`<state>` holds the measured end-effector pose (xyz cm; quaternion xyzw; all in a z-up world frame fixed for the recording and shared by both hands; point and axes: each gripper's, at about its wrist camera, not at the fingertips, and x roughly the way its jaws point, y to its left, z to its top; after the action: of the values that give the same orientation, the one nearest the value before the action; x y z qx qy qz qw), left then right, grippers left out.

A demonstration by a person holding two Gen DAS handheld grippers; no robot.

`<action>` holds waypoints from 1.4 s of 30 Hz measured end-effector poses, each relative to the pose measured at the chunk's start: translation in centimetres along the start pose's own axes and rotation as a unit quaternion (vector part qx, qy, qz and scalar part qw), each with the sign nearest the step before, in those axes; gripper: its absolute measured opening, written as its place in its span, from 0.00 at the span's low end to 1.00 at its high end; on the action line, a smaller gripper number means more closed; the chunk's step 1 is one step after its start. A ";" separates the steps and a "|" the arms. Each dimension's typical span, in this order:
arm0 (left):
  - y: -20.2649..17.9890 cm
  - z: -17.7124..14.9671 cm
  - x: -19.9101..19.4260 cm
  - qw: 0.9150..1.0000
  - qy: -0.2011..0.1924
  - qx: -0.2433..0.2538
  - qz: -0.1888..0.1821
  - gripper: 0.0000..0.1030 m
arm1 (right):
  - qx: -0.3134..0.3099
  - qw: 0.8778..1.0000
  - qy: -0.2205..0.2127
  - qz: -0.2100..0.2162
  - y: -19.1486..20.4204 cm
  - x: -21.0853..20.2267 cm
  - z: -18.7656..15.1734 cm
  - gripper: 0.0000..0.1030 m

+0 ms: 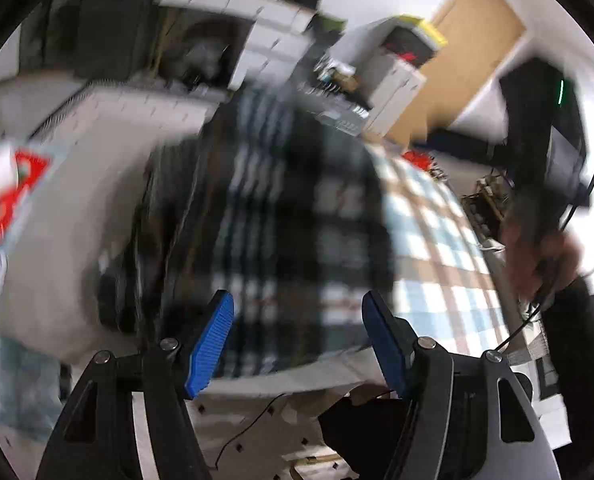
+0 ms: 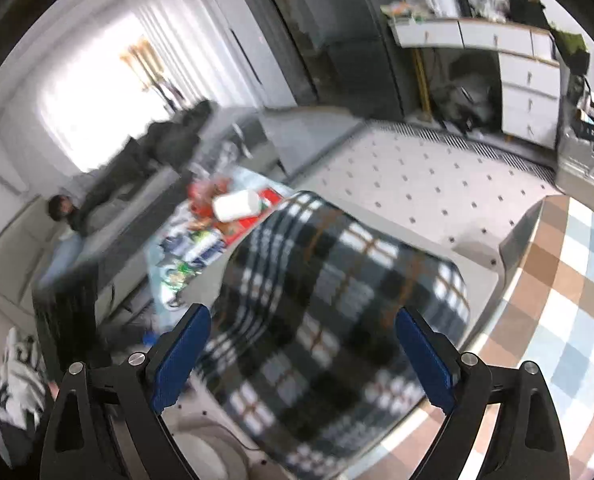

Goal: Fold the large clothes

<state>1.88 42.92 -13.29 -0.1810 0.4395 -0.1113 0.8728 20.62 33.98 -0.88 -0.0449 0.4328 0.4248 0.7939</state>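
1. Left hand-held gripper (image 1: 297,340): jaws apart, nothing between them. Right hand-held gripper (image 2: 303,360): same, spread and empty.
2. Plaid shirt (image 2: 337,300) lies in a rough fold on the bench (image 2: 417,168), at its near edge beside the checked cloth (image 2: 557,300).
3. Risk: both views are motion-blurred; a fast approach could miss the hem or pinch several layers.
4. Risk: dragging the shirt could knock the white bottle (image 2: 237,204) and clutter at the left edge.

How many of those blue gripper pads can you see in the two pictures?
4. The left gripper shows two blue pads, one on each side of the plaid shirt; the right gripper shows two more. None looks hidden.
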 end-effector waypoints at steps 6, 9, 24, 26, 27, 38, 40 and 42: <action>3.2 -1.6 3.2 1.000 -0.003 -0.015 0.015 0.60 | -0.003 0.993 0.102 -0.052 2.3 7.9 0.7 0.67; 3.8 -1.3 3.4 1.000 -0.004 -0.023 0.006 0.60 | -0.001 0.984 0.145 -0.104 1.4 11.3 1.0 0.55; 0.2 -0.5 0.5 0.997 -0.031 -0.019 0.064 0.60 | 0.052 0.998 0.029 -0.009 0.4 3.1 -0.6 0.83; -0.8 -0.7 -0.4 0.996 -0.050 -0.013 0.074 0.60 | 0.055 0.998 -0.030 0.014 0.0 -1.2 -3.5 0.85; -1.3 -0.9 -0.7 0.995 -0.058 -0.013 0.078 0.60 | 0.050 0.998 -0.041 0.014 -0.1 -2.4 -4.5 0.86; -9.6 -5.0 -3.7 0.978 -0.161 0.017 0.130 0.60 | 0.081 0.976 -0.202 -0.006 -1.3 -14.6 -22.8 1.00; -10.6 -5.6 -3.7 0.974 -0.176 0.021 0.144 0.60 | 0.089 0.966 -0.243 -0.013 -0.8 -17.1 -25.1 1.00; -12.1 -6.7 -4.4 0.969 -0.198 0.021 0.149 0.60 | 0.081 0.961 -0.264 -0.027 0.1 -19.4 -26.8 1.00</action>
<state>-6.53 32.00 -8.73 -0.1130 0.2776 0.0489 0.9528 -2.00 9.96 -3.47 0.1223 0.2392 0.3637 0.8919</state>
